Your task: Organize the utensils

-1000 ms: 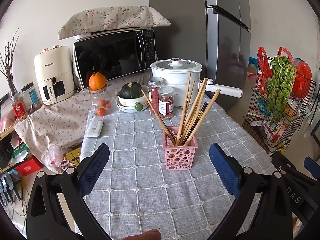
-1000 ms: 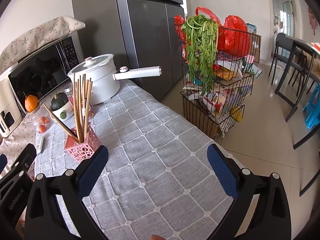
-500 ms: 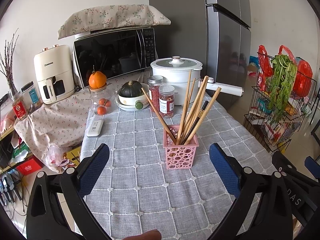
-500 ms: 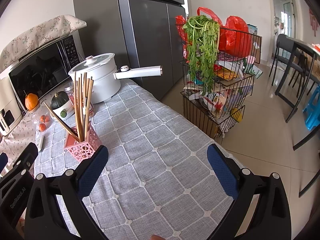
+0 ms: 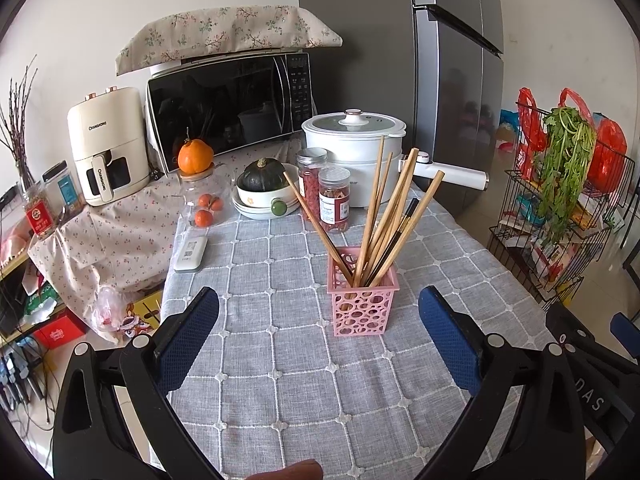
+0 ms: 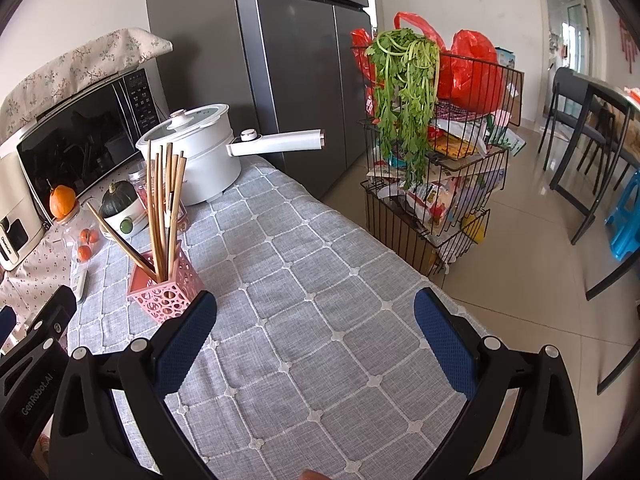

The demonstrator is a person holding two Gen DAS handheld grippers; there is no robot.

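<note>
Pink plastic, punched with round holes, forms the small basket point(image 5: 363, 307) that stands upright on the grey checked tablecloth point(image 5: 280, 380). Wooden chopsticks point(image 5: 384, 216) stand in it and fan outward, one leaning far to the left, with a single dark chopstick among them.

Readable writing is sparse. The cream air fryer point(image 5: 107, 145) beside the microwave point(image 5: 230, 108) carries "CHANGHONG" on its body and again on its handle. In the right wrist view, the black frame of the left gripper at the lower left edge reads "GenRobot.AI". In the left wrist view, the right gripper's frame at the lower right edge shows the letters "DAS". The white pot point(image 5: 354, 152) shows letters ending in "star", partly hidden by a jar. Two jars point(image 5: 334, 200) with red contents have labels too small to read.

The left gripper point(image 5: 318, 336) has its blue-padded fingers point(image 5: 188, 340) spread wide and holds nothing; the basket stands just ahead, between them and nearer the right-hand finger, not touching either. The right gripper point(image 6: 316, 338) is likewise spread wide and empty over bare cloth; the basket point(image 6: 166, 294) stands just beyond its left-hand finger point(image 6: 184, 346), outside the gap.
</note>
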